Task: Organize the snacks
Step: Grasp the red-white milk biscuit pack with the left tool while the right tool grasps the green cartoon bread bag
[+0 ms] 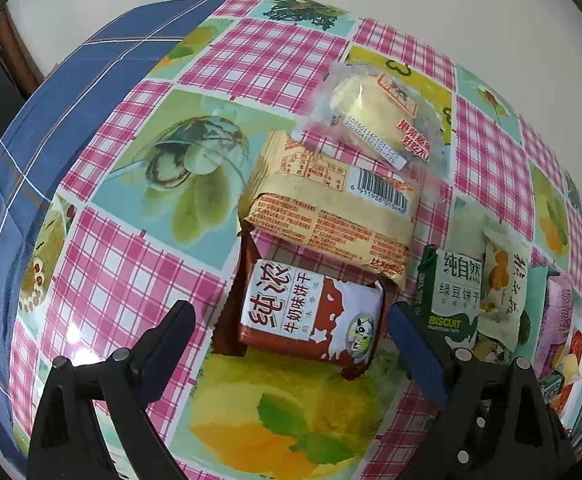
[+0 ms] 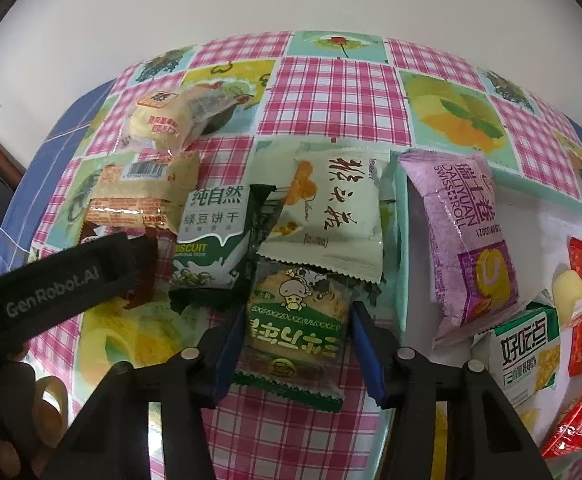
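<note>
Hovering over the checked tablecloth (image 1: 111, 264), the left gripper (image 1: 291, 316) has its jaws spread wide around a red milk biscuit packet (image 1: 311, 316) without touching it, a beige packet (image 1: 331, 208) just beyond. Seen from the right wrist, the right gripper (image 2: 295, 344) has its blue pads against the sides of a green cookie packet (image 2: 297, 320), clamping it on the cloth, beside a purple Swiss roll packet (image 2: 467, 240).
</note>
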Action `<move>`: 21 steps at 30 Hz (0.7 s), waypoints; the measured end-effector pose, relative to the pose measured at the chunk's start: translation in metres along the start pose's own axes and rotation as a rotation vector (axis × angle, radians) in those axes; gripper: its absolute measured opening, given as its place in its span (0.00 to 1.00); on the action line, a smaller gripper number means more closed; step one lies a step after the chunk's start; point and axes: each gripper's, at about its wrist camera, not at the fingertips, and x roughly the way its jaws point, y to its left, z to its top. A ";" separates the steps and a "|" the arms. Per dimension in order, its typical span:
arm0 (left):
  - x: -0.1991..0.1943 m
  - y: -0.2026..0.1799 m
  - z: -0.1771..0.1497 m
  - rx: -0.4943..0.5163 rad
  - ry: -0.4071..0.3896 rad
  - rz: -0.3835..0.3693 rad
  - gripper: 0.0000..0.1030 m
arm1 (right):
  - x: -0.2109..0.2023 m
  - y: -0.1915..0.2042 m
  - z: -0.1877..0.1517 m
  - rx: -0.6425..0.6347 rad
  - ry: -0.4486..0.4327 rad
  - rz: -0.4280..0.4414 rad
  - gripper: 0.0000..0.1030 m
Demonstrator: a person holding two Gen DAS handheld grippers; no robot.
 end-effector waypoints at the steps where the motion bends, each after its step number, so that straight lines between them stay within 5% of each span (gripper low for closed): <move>1: 0.000 0.000 0.000 -0.001 -0.001 0.000 0.94 | 0.000 0.000 0.000 -0.001 0.000 -0.001 0.53; 21: -0.002 -0.020 0.000 0.055 -0.010 -0.002 0.70 | 0.000 0.002 -0.001 -0.009 0.000 -0.007 0.52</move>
